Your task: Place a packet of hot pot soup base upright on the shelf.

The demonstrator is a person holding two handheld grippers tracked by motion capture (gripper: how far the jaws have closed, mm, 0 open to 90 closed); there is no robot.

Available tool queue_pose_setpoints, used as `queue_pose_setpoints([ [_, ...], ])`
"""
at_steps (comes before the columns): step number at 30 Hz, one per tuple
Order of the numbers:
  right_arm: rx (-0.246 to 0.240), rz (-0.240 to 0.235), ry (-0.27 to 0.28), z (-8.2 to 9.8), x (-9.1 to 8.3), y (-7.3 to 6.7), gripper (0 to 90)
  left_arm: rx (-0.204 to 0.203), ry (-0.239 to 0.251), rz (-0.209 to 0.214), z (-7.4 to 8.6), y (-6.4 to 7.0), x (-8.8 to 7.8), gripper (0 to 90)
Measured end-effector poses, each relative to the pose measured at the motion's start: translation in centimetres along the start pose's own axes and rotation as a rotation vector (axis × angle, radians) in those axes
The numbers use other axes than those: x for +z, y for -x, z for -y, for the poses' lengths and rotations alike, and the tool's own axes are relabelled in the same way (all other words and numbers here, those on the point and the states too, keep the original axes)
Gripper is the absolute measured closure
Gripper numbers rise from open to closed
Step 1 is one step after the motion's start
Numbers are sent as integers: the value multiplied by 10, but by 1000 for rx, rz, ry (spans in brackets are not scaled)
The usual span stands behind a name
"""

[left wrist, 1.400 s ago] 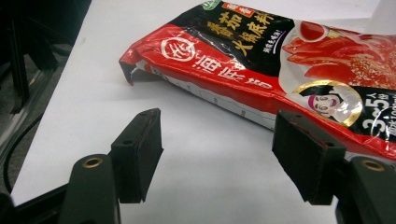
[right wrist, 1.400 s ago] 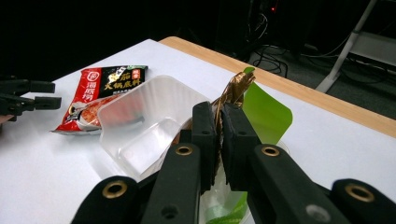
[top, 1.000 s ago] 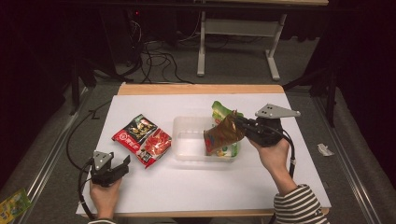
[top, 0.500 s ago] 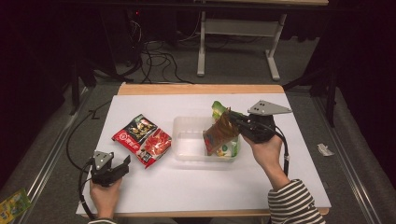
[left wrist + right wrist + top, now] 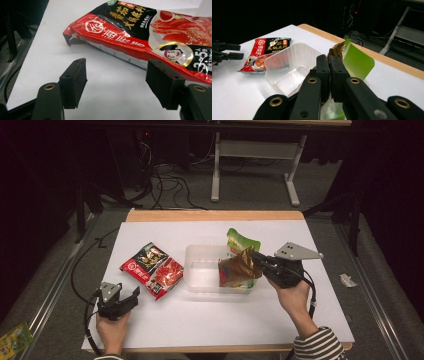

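Note:
My right gripper (image 5: 256,260) (image 5: 329,60) is shut on the top edge of a crinkled brown-gold packet (image 5: 237,270) (image 5: 337,48). The packet hangs over the right end of a clear plastic container (image 5: 200,272) (image 5: 287,62); I cannot tell if it touches the bottom. A green packet (image 5: 241,241) (image 5: 358,60) lies just behind the container. A red and black packet (image 5: 152,269) (image 5: 140,32) (image 5: 262,51) lies flat left of the container. My left gripper (image 5: 131,296) (image 5: 116,67) rests open near the front left, its jaws pointing at the red packet with nothing between them.
The white table top (image 5: 210,320) has bare room in front of the container and at the right. A wooden edge (image 5: 215,215) runs along the far side. Cables and a desk frame (image 5: 255,150) stand on the floor beyond.
My right gripper has shifted slightly left and down with the brown-gold packet, bringing it lower over the container. The left gripper has stayed put.

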State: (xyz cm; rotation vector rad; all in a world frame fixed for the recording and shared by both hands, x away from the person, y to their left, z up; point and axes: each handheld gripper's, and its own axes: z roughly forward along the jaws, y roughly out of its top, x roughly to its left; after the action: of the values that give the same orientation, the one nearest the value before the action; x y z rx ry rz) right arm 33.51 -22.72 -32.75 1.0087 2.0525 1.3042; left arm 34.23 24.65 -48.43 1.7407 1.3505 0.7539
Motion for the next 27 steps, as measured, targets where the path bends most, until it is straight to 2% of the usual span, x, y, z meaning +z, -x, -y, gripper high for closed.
queue_pose_setpoints([
  [3,-8,-3,7,1,1,-6,864,-16,11,3,0,-2,-1,336],
  [10,-52,0,14,-5,14,-16,825,-17,5,3,0,-2,-1,335],
  [12,-58,8,15,-6,18,-16,825,-18,4,4,0,-2,-1,336],
  [20,-17,24,-7,-11,32,-2,833,-11,-2,1,0,-1,0,336],
  [27,-37,33,-20,-19,45,-3,837,-17,3,3,0,-2,0,335],
])
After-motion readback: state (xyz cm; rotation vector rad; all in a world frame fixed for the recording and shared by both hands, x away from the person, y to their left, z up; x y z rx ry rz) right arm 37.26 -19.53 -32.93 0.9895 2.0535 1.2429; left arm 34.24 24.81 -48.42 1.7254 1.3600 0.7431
